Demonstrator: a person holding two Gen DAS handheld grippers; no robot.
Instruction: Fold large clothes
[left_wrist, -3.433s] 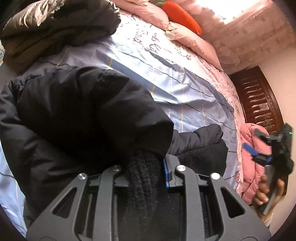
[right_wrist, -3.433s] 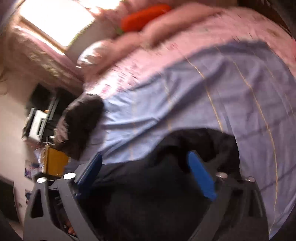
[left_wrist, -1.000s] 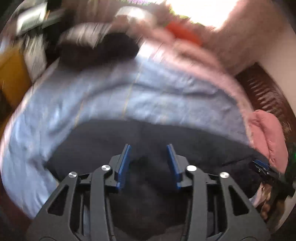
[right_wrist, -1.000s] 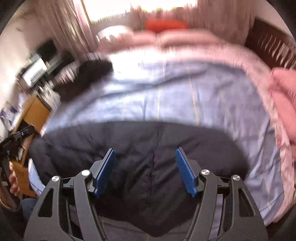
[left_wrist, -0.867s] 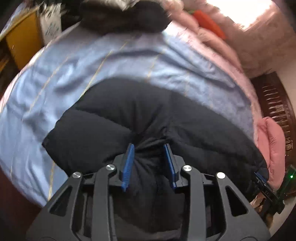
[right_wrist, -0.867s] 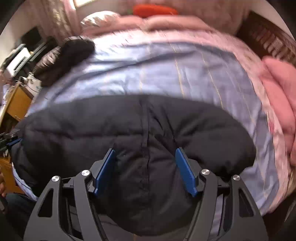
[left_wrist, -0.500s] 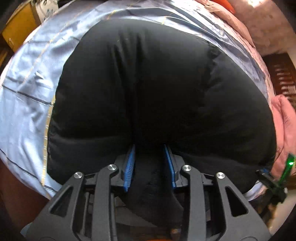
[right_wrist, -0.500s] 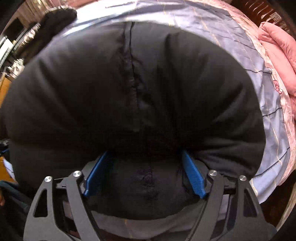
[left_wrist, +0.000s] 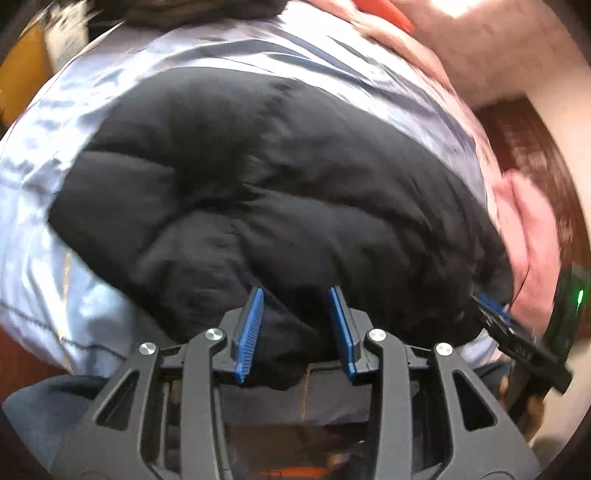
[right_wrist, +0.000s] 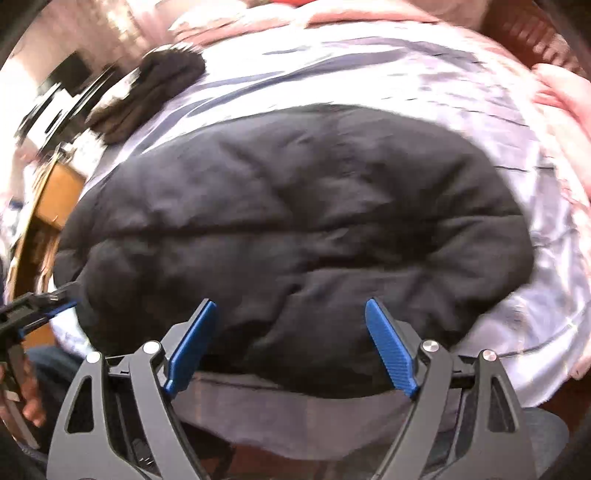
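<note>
Two grippers: you hold one in each hand, both at the near edge of the bed.
Left gripper (left_wrist: 295, 325): your blue pads stand a moderate way apart, with a fold of the black padded jacket (left_wrist: 288, 184) bulging between them; whether the pads press the cloth or only flank it, you cannot tell.
Right gripper (right_wrist: 291, 343): your jaws are spread wide, the pads on either side of the jacket's near hem and gripping nothing.
Jacket position: it lies as a folded, puffy bundle across the near part of the bed, its near edge reaching both of your grippers.
Bed cover: a light blue sheet (right_wrist: 369, 66) with thin dark lines spreads under and beyond the jacket.
Your right side: a pink padded garment (left_wrist: 532, 229) sits at the bed's edge, just beside the jacket.
Far left: a dark heap of clothing (right_wrist: 147, 99) rests on the sheet, well apart from the jacket.
Farthest: pink pillows (right_wrist: 332, 14) along the head of the bed; motion blur hides finer detail.
</note>
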